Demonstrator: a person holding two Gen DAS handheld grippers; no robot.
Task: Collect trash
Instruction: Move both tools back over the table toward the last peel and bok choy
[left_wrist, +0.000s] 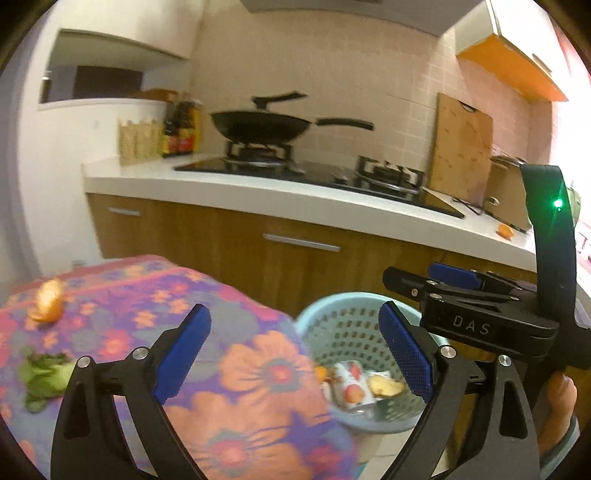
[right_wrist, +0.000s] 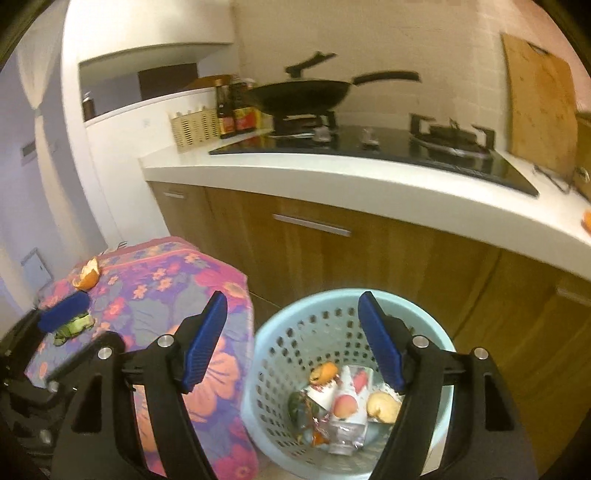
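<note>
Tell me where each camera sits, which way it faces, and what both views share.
Left wrist: rides the left gripper, facing the flowered table and stove; right gripper and a hand show.
Right wrist: rides the right gripper, looking into the blue basket; left gripper's pad at left.
Shared: basket, table, orange peel, wok.

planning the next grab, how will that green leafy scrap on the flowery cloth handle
The leafy scrap looks thin and crumpled, so probably light and floppy, likely to droop from the pads. It lies flat on the soft cloth, so fingers may snag fabric.

home kitchen, gas hob (right_wrist: 373, 147), wok (right_wrist: 301, 94), wooden cabinets (right_wrist: 332, 258)
</note>
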